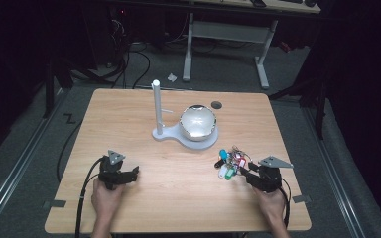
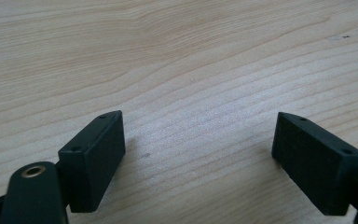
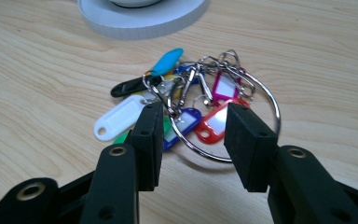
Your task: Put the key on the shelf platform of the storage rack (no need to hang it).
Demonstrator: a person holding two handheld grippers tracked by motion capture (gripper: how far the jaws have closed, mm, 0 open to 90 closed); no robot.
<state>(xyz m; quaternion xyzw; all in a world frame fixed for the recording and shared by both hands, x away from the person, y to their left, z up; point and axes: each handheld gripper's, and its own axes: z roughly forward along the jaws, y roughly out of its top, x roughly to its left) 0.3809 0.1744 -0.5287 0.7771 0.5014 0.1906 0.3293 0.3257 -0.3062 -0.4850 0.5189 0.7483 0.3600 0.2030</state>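
Pale wood-grain laminate covers the table [image 1: 129, 208], lit bright against a dark room. Toward its right front edge lies a bunch of key tags [image 3: 186, 109]: glossy plastic tabs in white, red, blue, green, black and turquoise, strung with small clips on a thin steel ring. The right gripper [image 3: 193, 140] stands just over the ring's near edge, matte black jaws apart, not pressing anything. The left gripper [image 2: 198, 158] rests well away with its jaws wide over bare wood.

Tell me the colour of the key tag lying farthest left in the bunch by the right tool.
White key tag, clearest in the right gripper view.
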